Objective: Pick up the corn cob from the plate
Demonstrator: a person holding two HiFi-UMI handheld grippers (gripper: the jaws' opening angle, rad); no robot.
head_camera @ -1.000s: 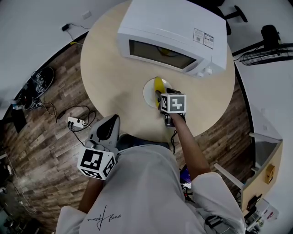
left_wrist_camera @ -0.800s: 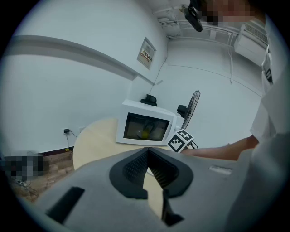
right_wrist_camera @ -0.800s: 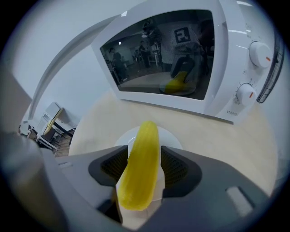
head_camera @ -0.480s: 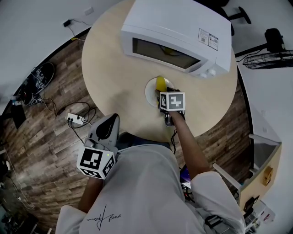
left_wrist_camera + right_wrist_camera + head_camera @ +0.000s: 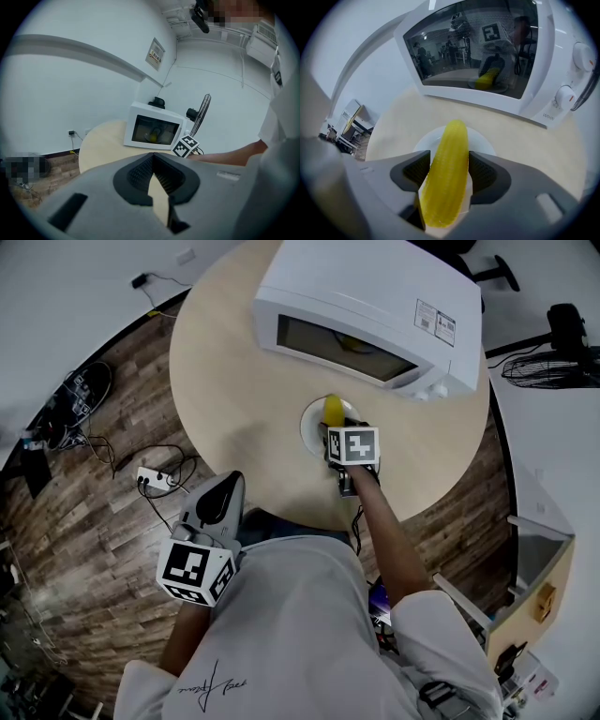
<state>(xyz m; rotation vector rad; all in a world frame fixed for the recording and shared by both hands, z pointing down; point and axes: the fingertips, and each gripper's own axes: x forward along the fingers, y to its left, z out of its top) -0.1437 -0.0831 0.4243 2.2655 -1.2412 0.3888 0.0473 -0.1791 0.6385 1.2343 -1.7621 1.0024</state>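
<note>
Left gripper: the left gripper point(image 5: 152, 159) is hanging off the near left edge of the desk point(image 5: 234, 381), its jaws resting pressed together with nothing between them; it is taking no part in the pick.

Plate: the small white plate point(image 5: 483, 140) is sitting near the middle of the desk, just in front of the microwave point(image 5: 366, 306).

Corn cob: the corn cob point(image 5: 447, 173) is lying flat on the plate, its far tip pointing toward the microwave door.

Right gripper: the right gripper point(image 5: 449, 164) is pointing steeply down over the plate. Its jaws have just been opening and are now standing spread, one pad on each side of the cob's near half. The pads are sitting close against its flanks but do not appear to be squeezing it yet.

Handling: the cob is looking light, stiff and rounded, with a bumpy kernel skin that may be a little slick, so it is likely to roll or twist under an off-centre pinch.

Hold: taking it across the thick middle is looking safest, with the pads square to its length and closing firmly but not hard, and keeping clear of the plate rim.
</note>
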